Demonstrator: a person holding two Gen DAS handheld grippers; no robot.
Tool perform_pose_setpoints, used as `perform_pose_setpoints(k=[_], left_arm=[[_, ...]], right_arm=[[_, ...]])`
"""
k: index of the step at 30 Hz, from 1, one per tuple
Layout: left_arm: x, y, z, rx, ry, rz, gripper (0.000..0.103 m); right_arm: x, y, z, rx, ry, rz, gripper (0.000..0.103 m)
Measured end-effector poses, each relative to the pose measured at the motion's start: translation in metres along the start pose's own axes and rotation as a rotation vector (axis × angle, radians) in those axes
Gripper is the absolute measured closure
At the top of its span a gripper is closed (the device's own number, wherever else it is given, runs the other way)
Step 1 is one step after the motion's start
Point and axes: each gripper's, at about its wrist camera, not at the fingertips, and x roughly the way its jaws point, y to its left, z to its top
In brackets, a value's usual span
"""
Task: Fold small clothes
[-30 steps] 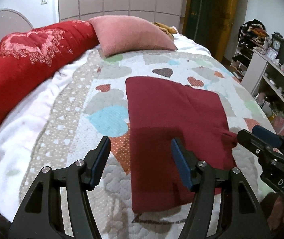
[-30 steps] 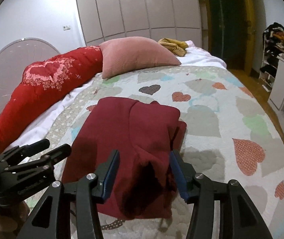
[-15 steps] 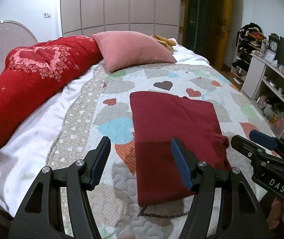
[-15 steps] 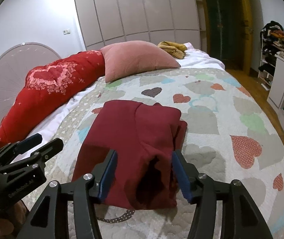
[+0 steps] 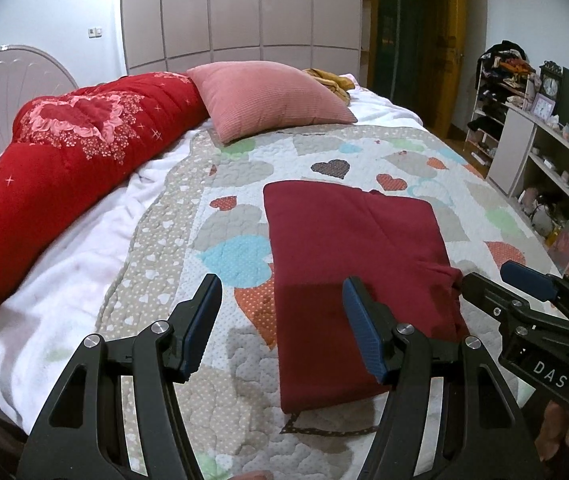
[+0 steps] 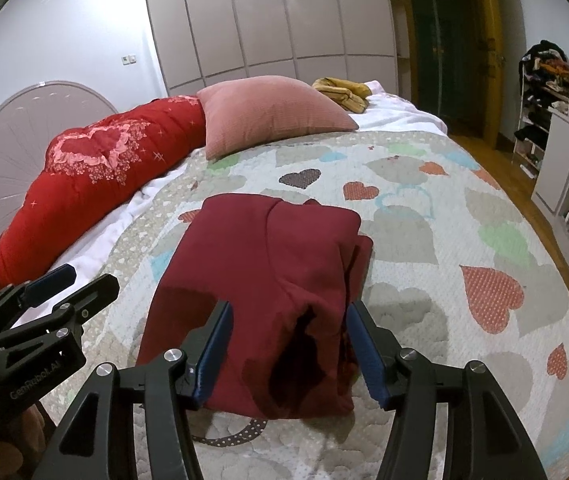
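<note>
Folded maroon knit garment lies rectangular on quilted heart-patterned bedspread.

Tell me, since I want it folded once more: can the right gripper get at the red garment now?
Probably yes. The right gripper hangs open just above the red garment's near edge on the quilt, nothing between them; the left gripper stands off to the side.

One folded dark red garment lies at the frame's centre on one heart-patterned quilt. Two grippers show: the left gripper at the bottom and the right gripper at lower right. One pink cushion, one red duvet and one yellow cloth bundle sit along the top.
</note>
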Motion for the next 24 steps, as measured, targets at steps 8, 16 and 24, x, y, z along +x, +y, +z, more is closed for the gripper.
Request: perform_pose_setpoints(k=[8,16,24], left_arm=[[0.002,-0.001,-0.001,0.01,0.004,0.006,0.04],[0.006,-0.001,-0.003,0.007,0.012,0.004,0.04],[0.011,0.0,-0.004,0.011,0.018,0.009,0.04]], right_arm=[[0.002,0.001,-0.001,0.002,0.006,0.008,0.046],[0.008,0.004,-0.003,0.005,0.021,0.016,0.046],[0.011,0.007,-0.004,0.002,0.025,0.018,0.046]])
